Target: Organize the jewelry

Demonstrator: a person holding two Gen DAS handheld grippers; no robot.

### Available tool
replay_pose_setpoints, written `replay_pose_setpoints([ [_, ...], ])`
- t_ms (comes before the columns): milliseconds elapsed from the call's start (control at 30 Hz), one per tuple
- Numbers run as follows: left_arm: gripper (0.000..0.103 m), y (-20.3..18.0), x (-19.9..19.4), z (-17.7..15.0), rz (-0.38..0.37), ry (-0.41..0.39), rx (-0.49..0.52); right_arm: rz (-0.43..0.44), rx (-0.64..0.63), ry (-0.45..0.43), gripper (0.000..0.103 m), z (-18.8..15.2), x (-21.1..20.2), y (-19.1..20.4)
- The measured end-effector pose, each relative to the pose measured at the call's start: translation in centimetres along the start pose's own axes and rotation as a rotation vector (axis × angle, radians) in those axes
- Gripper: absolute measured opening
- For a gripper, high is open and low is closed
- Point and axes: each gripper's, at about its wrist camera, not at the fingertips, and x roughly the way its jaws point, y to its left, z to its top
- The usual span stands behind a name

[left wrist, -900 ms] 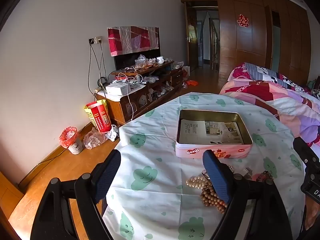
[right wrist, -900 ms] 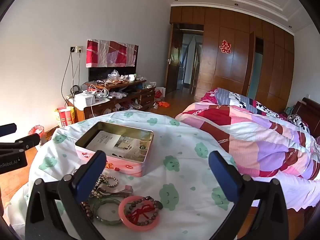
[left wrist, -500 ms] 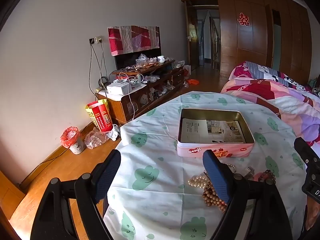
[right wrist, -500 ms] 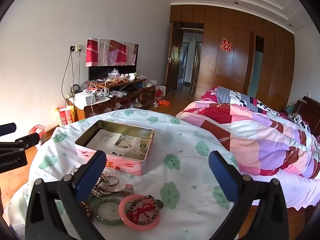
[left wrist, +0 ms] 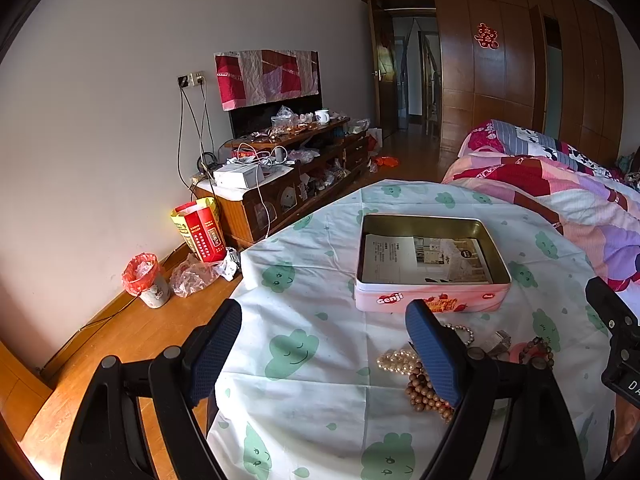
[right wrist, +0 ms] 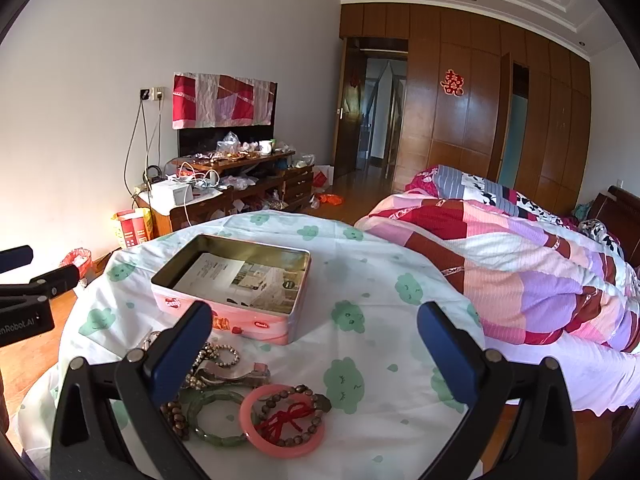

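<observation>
Your left gripper (left wrist: 324,354) and right gripper (right wrist: 314,342) both hang wide apart, empty. The jewelry (right wrist: 248,404) is heaped at the surface's near edge, before the tin (right wrist: 236,292); grabbing tangled strands may drag neighbours over that edge.

A red-lined waste bin (left wrist: 141,278) stands on the wood floor at nine o'clock, a red and yellow bag (left wrist: 199,229) just beyond it, a cluttered wooden cabinet (left wrist: 288,184) toward eleven, a patchwork quilt (right wrist: 520,252) at three.

Glossy metal tin (right wrist: 256,326), paper (right wrist: 240,280) inside; creased cloth tablecloth (right wrist: 372,280).
</observation>
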Motion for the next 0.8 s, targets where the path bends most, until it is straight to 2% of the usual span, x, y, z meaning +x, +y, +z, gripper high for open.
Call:
replay_pose_setpoints([
  [800, 0.084, -0.01, 0.04, 0.08, 0.000, 0.002, 0.001, 0.006, 0.008, 0.011, 0.103, 0.09, 0.38, -0.08],
])
